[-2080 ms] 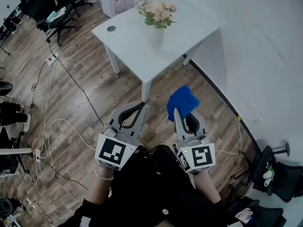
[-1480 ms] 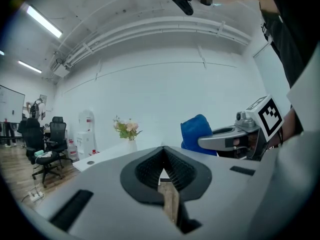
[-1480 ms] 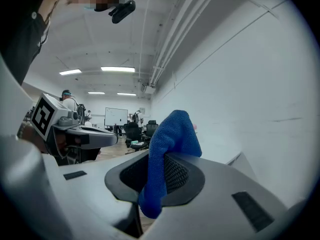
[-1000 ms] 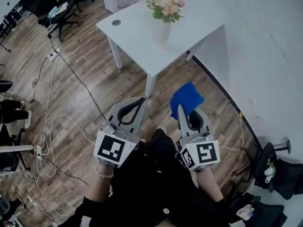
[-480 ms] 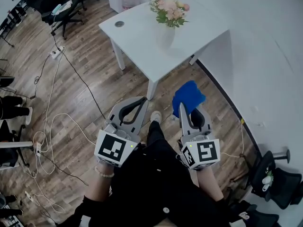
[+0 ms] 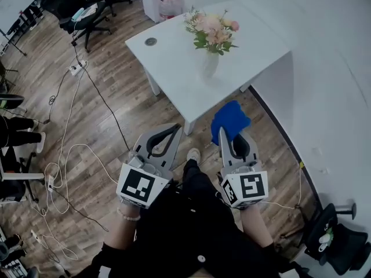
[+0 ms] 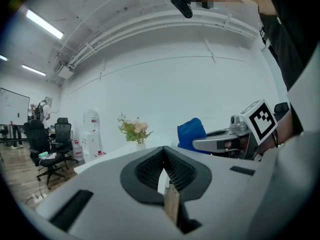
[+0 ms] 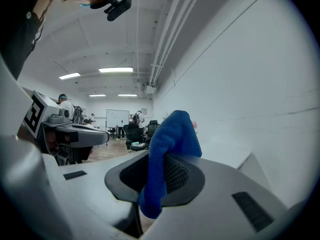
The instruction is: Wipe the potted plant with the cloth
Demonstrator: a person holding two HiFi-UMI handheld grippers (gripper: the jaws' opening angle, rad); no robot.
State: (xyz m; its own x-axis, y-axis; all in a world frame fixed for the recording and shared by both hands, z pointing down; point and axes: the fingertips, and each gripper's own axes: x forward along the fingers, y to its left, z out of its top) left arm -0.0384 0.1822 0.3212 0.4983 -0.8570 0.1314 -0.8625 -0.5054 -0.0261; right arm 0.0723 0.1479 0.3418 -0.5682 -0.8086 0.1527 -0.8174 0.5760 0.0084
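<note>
While the cloth (image 6: 230,120) stays clamped, the potted plant (image 6: 211,38) has drawn nearer.

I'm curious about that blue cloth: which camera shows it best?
The right gripper view: the blue cloth sits large at centre, clamped in the right gripper. The head view shows it small from above; the left gripper view, a distant bunch.

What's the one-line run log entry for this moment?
right gripper: shut on blue cloth | left gripper: shut, empty | potted plant: on white table, untouched
</note>
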